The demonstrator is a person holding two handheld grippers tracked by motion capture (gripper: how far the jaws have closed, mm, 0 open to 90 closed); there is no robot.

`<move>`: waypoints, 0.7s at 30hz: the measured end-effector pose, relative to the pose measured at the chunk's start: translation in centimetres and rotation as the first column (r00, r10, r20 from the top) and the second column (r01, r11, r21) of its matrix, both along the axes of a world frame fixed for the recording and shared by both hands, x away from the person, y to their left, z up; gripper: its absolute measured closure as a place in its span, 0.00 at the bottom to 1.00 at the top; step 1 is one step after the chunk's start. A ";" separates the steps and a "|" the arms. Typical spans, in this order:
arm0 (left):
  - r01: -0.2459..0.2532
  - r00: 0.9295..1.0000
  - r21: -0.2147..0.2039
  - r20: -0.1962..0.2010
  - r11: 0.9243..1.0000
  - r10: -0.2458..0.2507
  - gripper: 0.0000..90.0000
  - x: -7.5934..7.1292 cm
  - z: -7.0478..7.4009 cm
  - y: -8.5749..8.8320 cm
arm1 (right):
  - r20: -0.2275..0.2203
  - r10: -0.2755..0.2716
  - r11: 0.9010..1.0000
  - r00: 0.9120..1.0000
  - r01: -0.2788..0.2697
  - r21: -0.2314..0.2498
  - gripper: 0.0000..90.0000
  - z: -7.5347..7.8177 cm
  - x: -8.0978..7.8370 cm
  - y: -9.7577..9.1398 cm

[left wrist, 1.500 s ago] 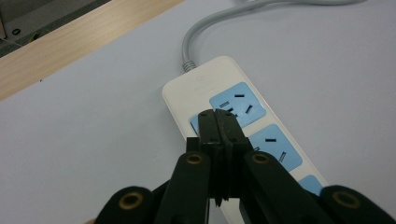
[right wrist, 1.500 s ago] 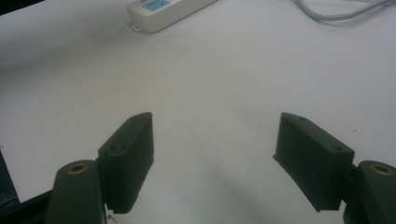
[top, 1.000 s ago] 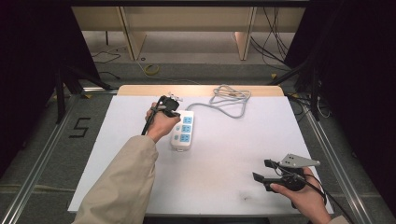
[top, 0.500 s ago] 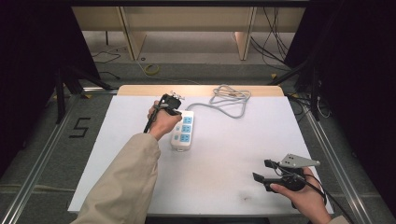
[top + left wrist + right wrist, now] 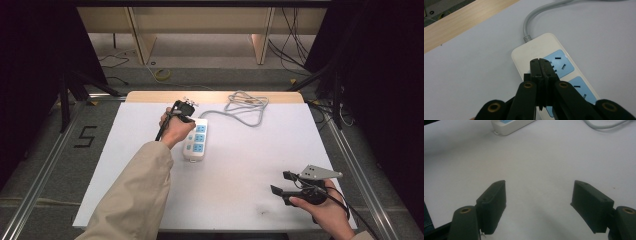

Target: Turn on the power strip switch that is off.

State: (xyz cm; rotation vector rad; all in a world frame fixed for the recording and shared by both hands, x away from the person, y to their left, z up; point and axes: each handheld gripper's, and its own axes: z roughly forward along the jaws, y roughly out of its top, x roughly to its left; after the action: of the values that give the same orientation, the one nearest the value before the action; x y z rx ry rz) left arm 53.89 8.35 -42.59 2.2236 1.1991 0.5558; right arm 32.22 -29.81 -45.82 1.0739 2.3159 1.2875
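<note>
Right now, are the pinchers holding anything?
No. The left gripper is shut with nothing between its jaws, poised over the power strip. The right gripper is open over bare table.

High view overhead; gripper views near the table (image 5: 240, 190).

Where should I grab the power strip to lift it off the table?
Grip the power strip across its narrow width, mid-body, coming straight down from above. It lies flat, long and slim, so the long sides give parallel faces; the cord leaves the far end, so avoid that end.
</note>
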 end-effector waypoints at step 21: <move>-0.006 1.000 0.020 -0.020 1.000 0.007 1.00 1.3 0.0 -0.5 | 0.001 -0.004 1.000 1.000 0.004 0.003 0.31 -0.1 0.1 -0.1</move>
State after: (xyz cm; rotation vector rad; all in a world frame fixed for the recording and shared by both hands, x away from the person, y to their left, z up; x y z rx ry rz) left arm 55.16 7.82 -42.56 2.2476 1.2163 0.5515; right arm 32.29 -29.90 -45.89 1.0785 2.3105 1.2903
